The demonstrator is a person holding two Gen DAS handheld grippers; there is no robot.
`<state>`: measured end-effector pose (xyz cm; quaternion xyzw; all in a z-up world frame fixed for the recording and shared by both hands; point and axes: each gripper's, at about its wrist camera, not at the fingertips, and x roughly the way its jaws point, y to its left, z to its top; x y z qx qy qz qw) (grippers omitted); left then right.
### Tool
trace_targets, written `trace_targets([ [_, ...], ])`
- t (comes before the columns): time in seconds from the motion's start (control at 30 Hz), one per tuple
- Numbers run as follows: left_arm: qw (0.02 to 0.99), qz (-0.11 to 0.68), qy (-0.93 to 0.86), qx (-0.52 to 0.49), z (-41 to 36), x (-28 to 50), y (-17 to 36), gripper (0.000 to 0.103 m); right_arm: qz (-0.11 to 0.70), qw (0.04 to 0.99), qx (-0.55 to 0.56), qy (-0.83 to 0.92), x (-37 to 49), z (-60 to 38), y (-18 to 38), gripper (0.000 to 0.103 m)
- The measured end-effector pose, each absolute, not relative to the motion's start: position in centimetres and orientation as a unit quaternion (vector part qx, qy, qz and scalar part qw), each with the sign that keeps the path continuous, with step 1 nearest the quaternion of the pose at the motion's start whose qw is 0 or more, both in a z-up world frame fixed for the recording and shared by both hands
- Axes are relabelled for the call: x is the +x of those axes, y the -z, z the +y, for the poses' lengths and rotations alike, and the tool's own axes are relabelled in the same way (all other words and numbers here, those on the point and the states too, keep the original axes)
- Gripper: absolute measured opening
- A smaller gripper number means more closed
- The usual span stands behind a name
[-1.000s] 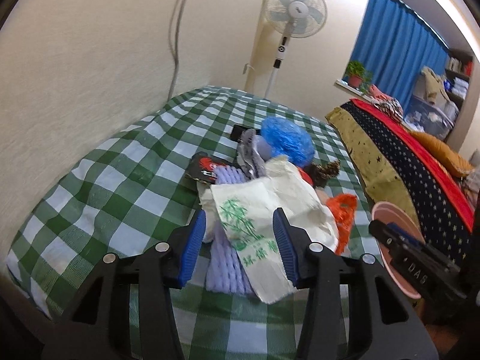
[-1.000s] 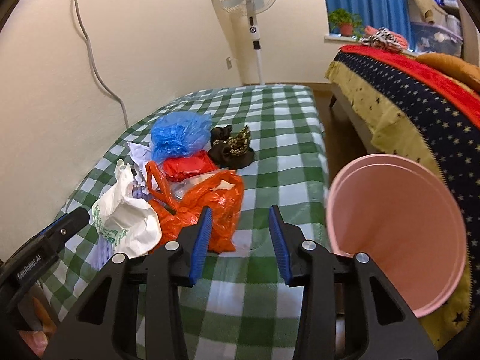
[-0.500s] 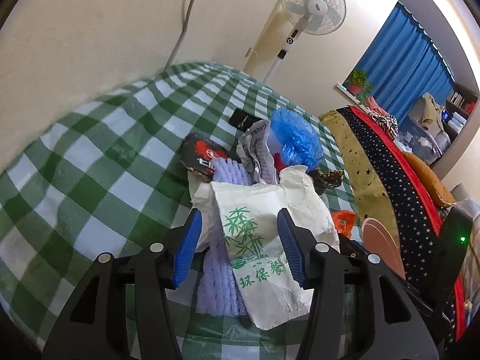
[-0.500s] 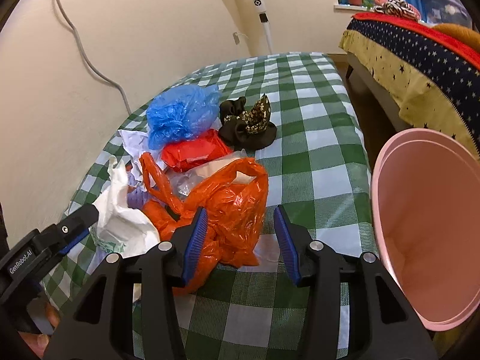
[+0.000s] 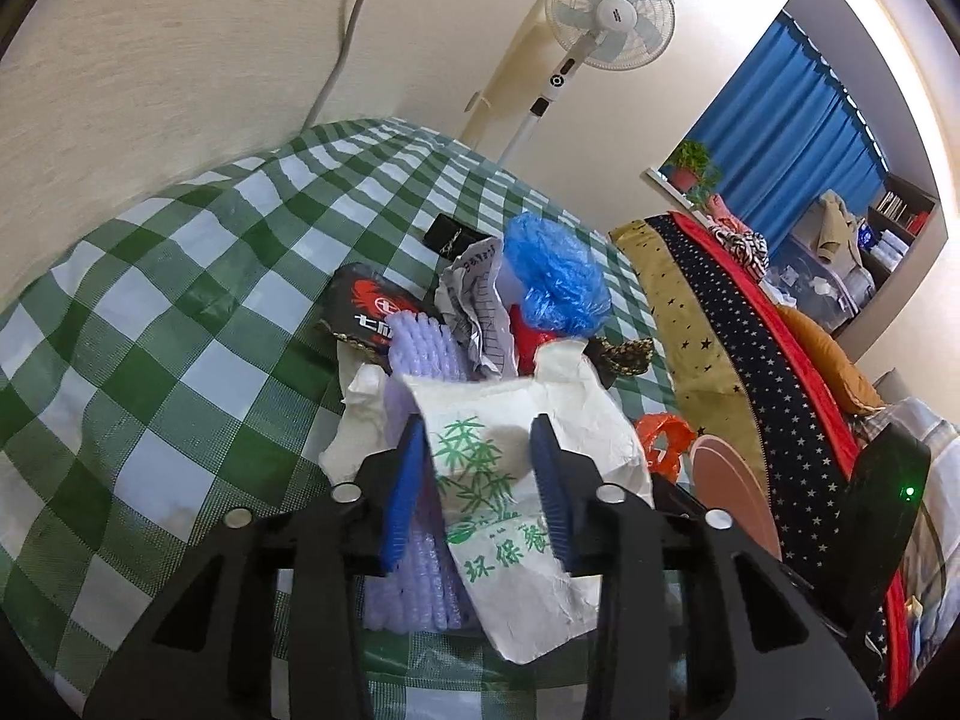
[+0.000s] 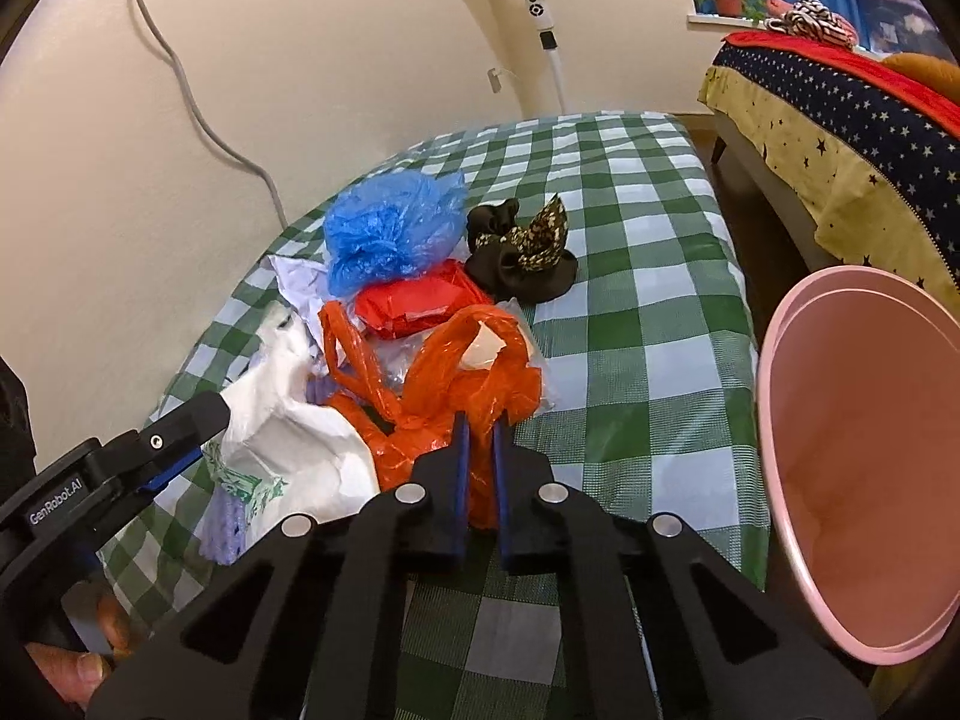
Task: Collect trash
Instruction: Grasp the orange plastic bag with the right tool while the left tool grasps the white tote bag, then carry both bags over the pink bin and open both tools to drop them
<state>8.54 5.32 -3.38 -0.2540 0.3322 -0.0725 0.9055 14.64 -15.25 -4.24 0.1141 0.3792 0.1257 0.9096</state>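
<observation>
A pile of trash lies on the green checked table [image 6: 648, 324]. My right gripper [image 6: 478, 426] is shut on the orange plastic bag [image 6: 468, 384] at the pile's near edge. My left gripper [image 5: 477, 438] is open, its fingers either side of a white bag with green bamboo print [image 5: 516, 480]; that bag also shows in the right wrist view [image 6: 288, 432]. A lilac foam net [image 5: 420, 354] lies under it. Behind are a blue plastic bag [image 6: 390, 228], a red wrapper [image 6: 420, 300], crumpled paper [image 5: 480, 312] and a black packet [image 5: 366, 312]. A pink bin [image 6: 864, 456] stands at the table's right edge.
A black and gold cloth [image 6: 522, 252] lies behind the pile. A small black card [image 5: 450, 234] lies farther back. A standing fan [image 5: 606, 12] is by the wall. A bed with a starred cover [image 6: 840, 108] is to the right.
My right gripper moved forward and shut on the orange bag. My left gripper moved in closer around the white bag, still open.
</observation>
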Motion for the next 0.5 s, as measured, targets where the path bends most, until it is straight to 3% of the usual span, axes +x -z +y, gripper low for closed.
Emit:
trace_targets([
  [0.13,0.91,0.319,0.081,-0.253,5.3,7.8,2.4,0.016,0.367,0.915,0.117,-0.122,14.0,-15.8,3.4,0.007],
  [0.5,0.928,0.269,0.123,-0.226,4.8,4.4,-1.3,0.001,0.327,0.935,0.104,-0.092,10.7,-17.5,0.7,0.006],
])
